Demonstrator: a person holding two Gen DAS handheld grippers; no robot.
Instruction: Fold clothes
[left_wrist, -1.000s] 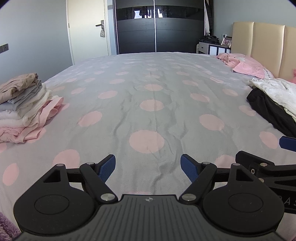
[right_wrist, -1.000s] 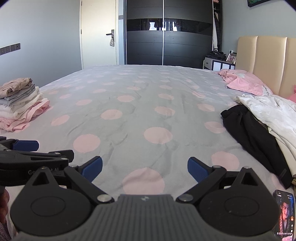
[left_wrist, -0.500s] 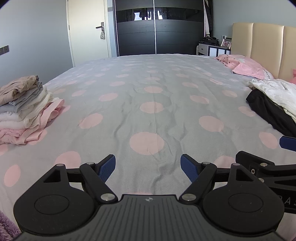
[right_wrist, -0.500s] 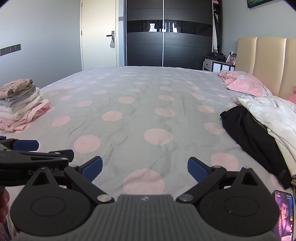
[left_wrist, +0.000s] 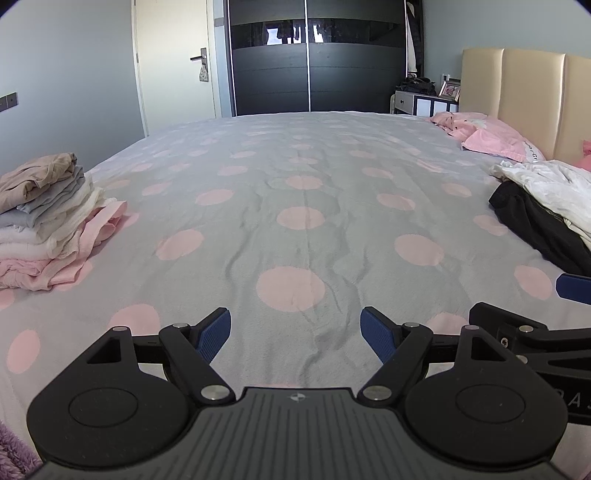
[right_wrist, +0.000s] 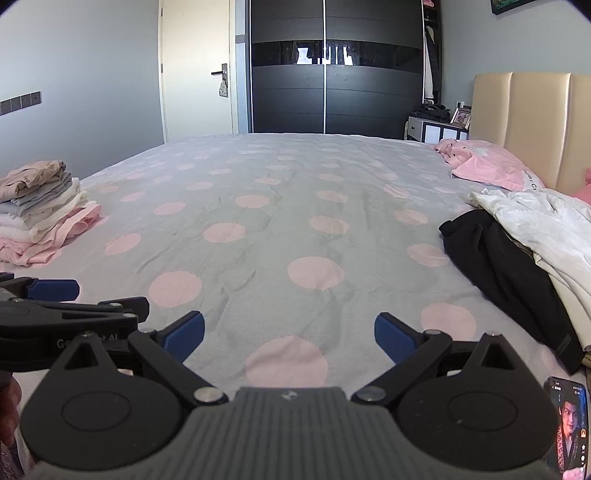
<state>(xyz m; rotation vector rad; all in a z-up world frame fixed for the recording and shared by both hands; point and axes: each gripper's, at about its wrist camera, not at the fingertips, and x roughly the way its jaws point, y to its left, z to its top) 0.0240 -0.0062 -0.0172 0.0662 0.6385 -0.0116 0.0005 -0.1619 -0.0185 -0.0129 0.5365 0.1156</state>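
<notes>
Big grey bedspread with pink polka dots (left_wrist: 303, 206) fills both my views, lightly wrinkled in the middle. On the right side of it, by the beige padded headboard (right_wrist: 532, 122), sits the unfolded heap: a crumpled white garment (right_wrist: 535, 229) lying partly over a limp black garment (right_wrist: 495, 269), sprawled flat, nothing folded there. On the left edge of the bed a neat stack of folded clothes (left_wrist: 44, 221), beige on top, grey and white under it, pink at the bottom. A pink pillow (left_wrist: 495, 136) is up by the headboard. Small phone with a lit screen (right_wrist: 569, 424) in the right view's lower corner.

My left gripper (left_wrist: 295, 332): blue pads wide apart, nothing between them, only bedspread beyond. My right gripper (right_wrist: 288, 332): same, jaws wide, empty, touching no garment. The two grippers sit side by side, well apart from both piles.
</notes>
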